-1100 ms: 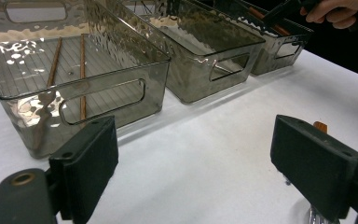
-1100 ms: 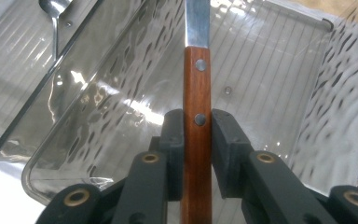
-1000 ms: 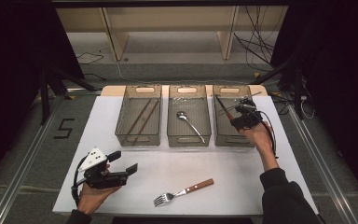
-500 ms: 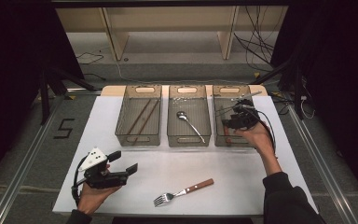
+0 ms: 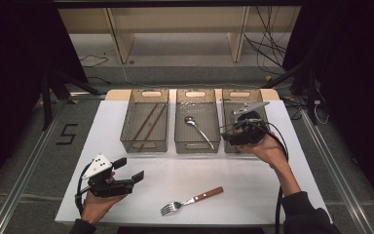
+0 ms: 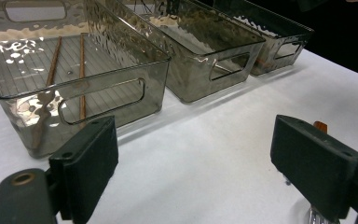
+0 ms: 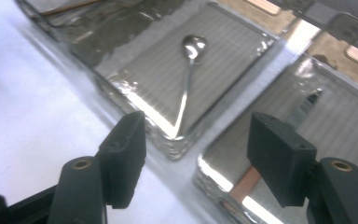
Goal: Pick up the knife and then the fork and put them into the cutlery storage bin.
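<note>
From the high view, a white table (image 5: 272,195) is carrying three clear bins in a row toward twelve o'clock: the left bin (image 5: 144,126) is holding chopsticks (image 5: 150,119), the middle bin (image 5: 196,124) a spoon (image 5: 198,129), and the right bin (image 5: 243,100) is sitting partly under the right gripper (image 5: 228,130), whose jaws have just been opening and are gripping nothing. A wooden-handled fork (image 5: 191,200) is lying loose at six o'clock, just to the three o'clock side of the left gripper (image 5: 131,171), whose jaws are standing apart and empty. In the left gripper view, the jaws are framing bare table, with the fork's tines (image 6: 318,215) peeking out at five o'clock. In the right gripper view, the open jaws are hovering over the bins' near walls, with a brown handle (image 7: 245,183) lying in the right bin at six o'clock. Sorting the loose fork looks like the next job; closing squarely across its handle should help prevent twisting.
</note>
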Available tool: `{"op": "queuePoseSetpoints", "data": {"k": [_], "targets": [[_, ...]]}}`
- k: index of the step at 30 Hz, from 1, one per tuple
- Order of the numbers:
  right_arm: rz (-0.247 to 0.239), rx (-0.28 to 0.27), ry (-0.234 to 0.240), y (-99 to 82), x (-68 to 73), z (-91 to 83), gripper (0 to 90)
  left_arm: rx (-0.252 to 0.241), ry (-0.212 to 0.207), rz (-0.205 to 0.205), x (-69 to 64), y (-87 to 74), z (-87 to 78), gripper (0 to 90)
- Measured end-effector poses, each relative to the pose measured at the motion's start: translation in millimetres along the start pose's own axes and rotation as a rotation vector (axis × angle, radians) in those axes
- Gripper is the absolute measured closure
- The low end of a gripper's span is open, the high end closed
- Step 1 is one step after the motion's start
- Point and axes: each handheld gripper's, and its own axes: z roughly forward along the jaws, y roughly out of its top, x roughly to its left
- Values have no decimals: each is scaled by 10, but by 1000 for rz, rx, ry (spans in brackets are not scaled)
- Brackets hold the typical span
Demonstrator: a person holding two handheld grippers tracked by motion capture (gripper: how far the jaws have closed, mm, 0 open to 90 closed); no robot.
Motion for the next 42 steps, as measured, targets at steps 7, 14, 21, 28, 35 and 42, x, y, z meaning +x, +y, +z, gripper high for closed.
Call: {"op": "queuePoseSetpoints", "data": {"k": [7, 14, 21, 28, 35, 42], "targets": [[-35, 0, 33, 0, 129, -10, 336, -2, 1, 0, 7, -1, -5, 146], [-93, 26, 86, -10, 313, 3, 303, -3, 2, 0, 2, -2, -4, 146], [-148, 67, 142, -48, 506, 65, 282, -2, 2, 2, 1, -2, -4, 146], [-187, 97, 185, -72, 649, 132, 269, -3, 2, 1, -1, -1, -6, 146], [-233, 139, 227, -120, 778, 188, 260, -3, 2, 2, -1, -1, -6, 146], [-294, 200, 272, -197, 928, 264, 263, -1, 2, 3, 0, -1, -4, 146]]}}
